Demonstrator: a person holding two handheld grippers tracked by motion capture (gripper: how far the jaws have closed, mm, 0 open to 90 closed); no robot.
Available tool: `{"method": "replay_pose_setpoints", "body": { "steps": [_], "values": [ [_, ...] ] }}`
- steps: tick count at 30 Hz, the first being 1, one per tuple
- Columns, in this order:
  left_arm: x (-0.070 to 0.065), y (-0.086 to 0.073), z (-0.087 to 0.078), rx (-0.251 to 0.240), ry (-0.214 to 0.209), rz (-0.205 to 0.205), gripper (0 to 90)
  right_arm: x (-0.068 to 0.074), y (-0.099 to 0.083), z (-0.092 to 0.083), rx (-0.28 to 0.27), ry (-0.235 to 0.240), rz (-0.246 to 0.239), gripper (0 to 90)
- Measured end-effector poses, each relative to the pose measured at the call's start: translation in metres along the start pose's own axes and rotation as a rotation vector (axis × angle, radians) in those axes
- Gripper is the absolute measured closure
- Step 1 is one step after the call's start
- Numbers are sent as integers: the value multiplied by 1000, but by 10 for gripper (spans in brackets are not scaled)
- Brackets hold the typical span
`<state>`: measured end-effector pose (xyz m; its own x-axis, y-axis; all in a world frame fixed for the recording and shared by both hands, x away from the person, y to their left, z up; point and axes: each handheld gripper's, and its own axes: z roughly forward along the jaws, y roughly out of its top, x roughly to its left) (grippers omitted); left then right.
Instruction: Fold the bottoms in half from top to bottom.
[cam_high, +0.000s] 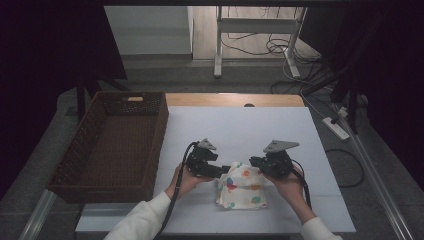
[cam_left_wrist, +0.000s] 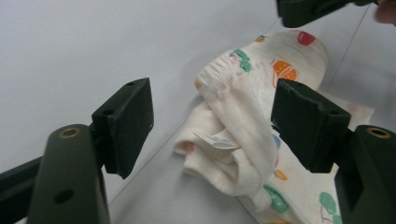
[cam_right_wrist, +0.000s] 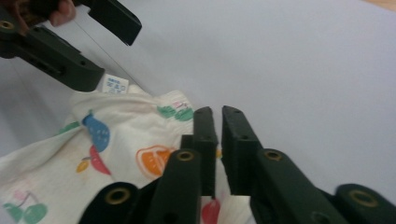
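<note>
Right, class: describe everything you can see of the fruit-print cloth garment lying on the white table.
The garment is cream, soft-looking fabric printed with orange, red, blue and green fruit. It lies crumpled and loosely folded on the white table, near its front edge, between the two grippers. A gathered elastic hem and a small white care label show. The left gripper straddles a fold with jaws open. The right gripper is shut at the garment's edge; whether it pinches fabric is unclear.
</note>
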<state>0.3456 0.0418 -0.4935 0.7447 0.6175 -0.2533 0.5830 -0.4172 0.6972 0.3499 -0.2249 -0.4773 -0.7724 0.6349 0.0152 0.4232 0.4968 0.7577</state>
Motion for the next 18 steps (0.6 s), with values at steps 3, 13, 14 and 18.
{"method": "replay_pose_setpoints", "body": {
  "steps": [3, 13, 14, 18],
  "values": [
    [2, 0, -1, -4, 4, -4, 293, -6, 4, 12, 12, 20, 23, 884],
    [7, 0, -6, -18, 22, -14, 288, -16, 9, 42, 60, 76, 39, 882],
    [8, 0, -7, -19, 23, -15, 287, -16, 8, 44, 69, 81, 40, 882],
    [9, 0, -8, -21, 32, -17, 280, -14, 5, 47, 98, 98, 39, 871]
  ]
}}
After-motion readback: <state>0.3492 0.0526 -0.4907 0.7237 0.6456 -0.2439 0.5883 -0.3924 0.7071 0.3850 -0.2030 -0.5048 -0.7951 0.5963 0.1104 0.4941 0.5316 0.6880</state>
